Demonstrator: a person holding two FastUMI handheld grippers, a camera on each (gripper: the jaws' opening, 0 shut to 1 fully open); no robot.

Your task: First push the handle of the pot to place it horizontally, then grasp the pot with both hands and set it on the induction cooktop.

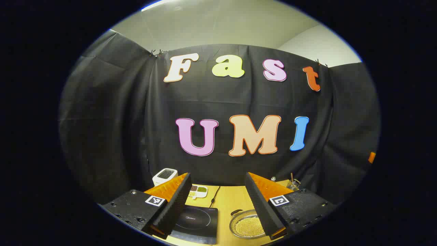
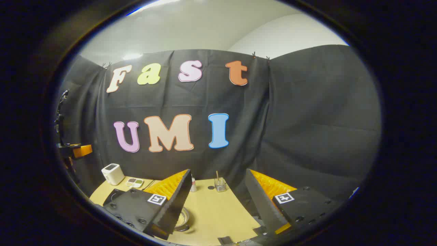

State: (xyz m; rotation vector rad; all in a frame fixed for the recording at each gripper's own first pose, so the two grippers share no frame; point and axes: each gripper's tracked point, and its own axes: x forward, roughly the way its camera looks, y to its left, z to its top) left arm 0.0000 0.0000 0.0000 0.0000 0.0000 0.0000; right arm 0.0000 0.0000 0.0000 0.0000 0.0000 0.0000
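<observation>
Grippers both spread wide, nothing held: L gripper (image 1: 217,201) above table (image 1: 232,201), pot (image 1: 247,224) right of cooktop (image 1: 198,220); R gripper (image 2: 218,201) over pot.

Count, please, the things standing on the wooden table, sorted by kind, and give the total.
Cookware: 2, the induction cooktop and the pot.
White appliance: 1, the toaster.
Divided dish: 1, the small dish.
Glass: 1, the glass cup.
Total: 5.
</observation>
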